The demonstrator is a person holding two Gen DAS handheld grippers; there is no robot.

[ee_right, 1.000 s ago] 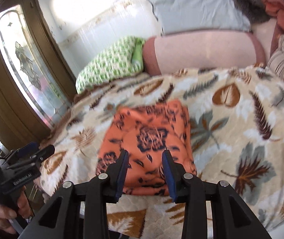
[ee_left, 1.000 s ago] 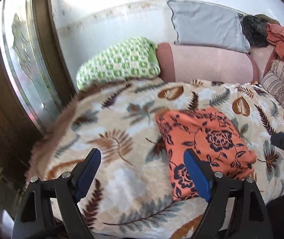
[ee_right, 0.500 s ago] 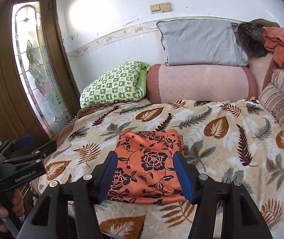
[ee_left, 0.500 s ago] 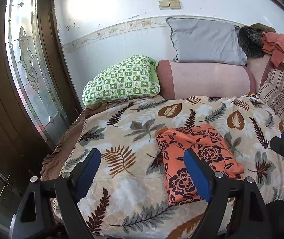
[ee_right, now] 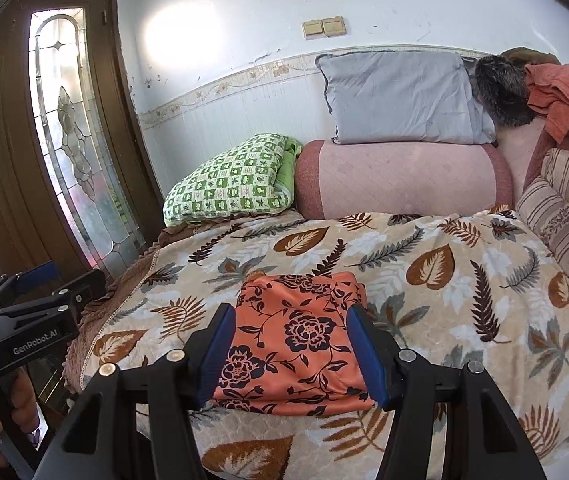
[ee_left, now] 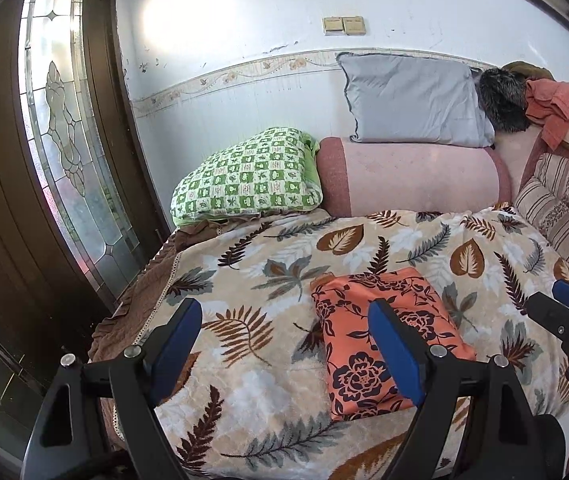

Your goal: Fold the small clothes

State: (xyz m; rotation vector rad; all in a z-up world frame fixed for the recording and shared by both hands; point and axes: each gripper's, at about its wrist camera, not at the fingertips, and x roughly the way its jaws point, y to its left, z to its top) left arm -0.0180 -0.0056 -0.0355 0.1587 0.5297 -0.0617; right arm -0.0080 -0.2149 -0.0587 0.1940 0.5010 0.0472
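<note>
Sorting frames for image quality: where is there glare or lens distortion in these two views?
Left wrist view: a blown-out glare patch on the wall, and the door bows strongly from the fisheye. Right wrist view: the same glare on the wall; folded orange cloth stays sharp, corners vignette black.

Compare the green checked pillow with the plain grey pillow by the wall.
The green-and-white checked pillow carries a busy pattern; the plain grey pillow has none. The checked one lies low at the head of the leaf-print blanket; the grey one stands propped against the wall on top of the pink bolster. Both are soft, rectangular cushions, neither touched by a gripper.
</note>
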